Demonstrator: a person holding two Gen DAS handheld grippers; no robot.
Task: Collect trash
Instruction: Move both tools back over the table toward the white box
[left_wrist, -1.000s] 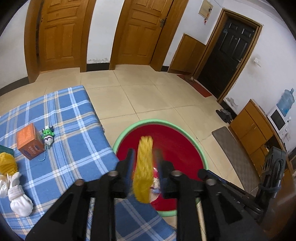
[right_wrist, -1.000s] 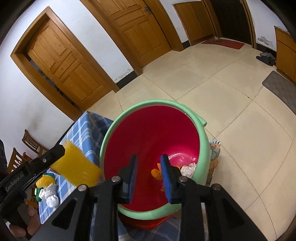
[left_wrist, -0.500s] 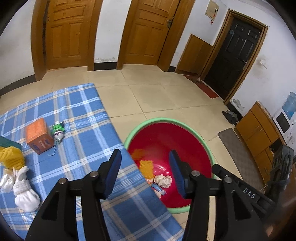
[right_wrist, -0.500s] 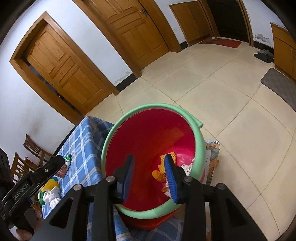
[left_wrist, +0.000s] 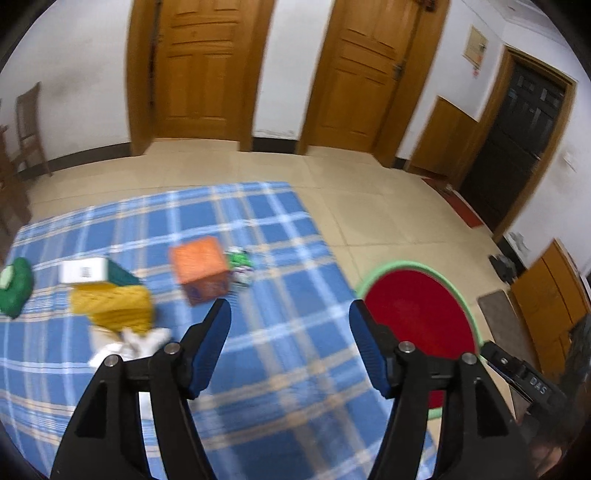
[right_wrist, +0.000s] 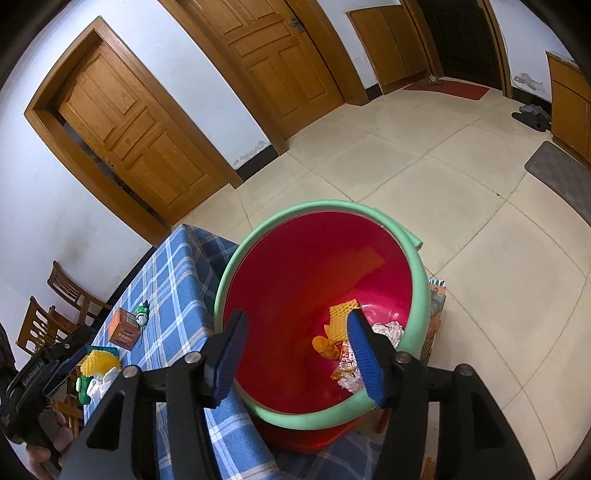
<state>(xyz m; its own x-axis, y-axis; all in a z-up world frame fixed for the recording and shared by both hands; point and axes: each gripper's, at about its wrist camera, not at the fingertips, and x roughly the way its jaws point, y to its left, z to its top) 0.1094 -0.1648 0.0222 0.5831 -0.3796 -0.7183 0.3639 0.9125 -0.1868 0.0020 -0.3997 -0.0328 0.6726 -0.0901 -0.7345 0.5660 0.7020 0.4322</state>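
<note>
A red bin with a green rim stands beside the blue plaid table; it also shows in the left wrist view. Inside it lie a yellow foam net, orange scraps and crumpled wrappers. My right gripper is open and empty above the bin's near rim. My left gripper is open and empty over the table. On the table lie another yellow foam net, crumpled white paper, an orange box and a small green-white toy.
A white-and-green box and a green object sit at the table's left. Wooden chairs stand behind the table. Tiled floor, wooden doors, a grey mat and cabinets surround the bin.
My left gripper opened and dropped the yellow foam net into the bin, then swung left over the table. My right gripper opened wider above the bin.
</note>
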